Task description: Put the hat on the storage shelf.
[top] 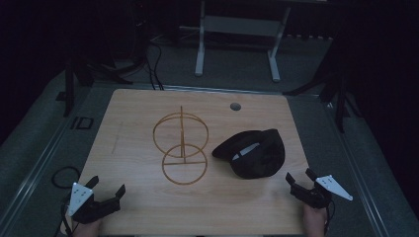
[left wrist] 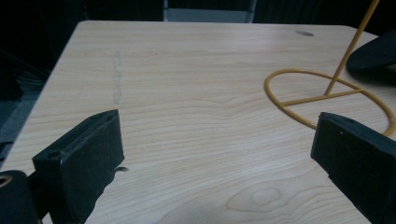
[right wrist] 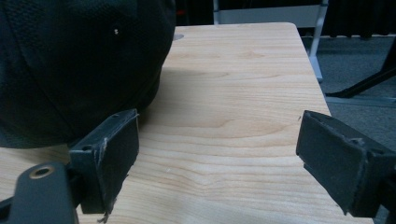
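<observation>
Fingers on both your grippers stand apart, empty, at the surface's near corners. Black cap lies right of centre, beside the wire stand; likely next, reach the right gripper to its crown.

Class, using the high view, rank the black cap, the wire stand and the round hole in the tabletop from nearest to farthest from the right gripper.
From the right gripper:
1. black cap, just up-left of it.
2. wire stand, farther left, mid-table.
3. round hole, near the far edge.
</observation>
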A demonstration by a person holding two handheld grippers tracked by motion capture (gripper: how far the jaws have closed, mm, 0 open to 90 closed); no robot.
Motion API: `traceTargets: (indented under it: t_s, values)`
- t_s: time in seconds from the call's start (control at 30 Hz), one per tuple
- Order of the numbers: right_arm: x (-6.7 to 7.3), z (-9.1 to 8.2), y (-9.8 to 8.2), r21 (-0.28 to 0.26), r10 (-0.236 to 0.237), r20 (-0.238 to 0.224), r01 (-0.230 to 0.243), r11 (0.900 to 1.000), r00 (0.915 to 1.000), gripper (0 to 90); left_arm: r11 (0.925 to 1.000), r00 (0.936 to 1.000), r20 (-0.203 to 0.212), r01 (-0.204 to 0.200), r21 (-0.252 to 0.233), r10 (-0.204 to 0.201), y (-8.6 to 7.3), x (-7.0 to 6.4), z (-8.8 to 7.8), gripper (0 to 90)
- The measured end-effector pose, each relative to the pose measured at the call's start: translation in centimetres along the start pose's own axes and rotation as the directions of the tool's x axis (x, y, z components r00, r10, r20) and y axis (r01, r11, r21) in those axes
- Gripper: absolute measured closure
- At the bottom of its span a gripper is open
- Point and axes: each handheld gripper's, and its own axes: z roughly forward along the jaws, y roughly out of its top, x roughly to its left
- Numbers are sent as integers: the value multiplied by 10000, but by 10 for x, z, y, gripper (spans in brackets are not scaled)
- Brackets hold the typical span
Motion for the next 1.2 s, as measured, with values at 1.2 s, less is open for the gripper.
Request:
traceTargets:
  t_s: [1.2]
  values:
    - [44, 17, 80, -133, -1094, -2504, 1096, 9939, 9619, 107, 9995, 9989, 435, -162, 253, 151, 2, -9, 3, 32]
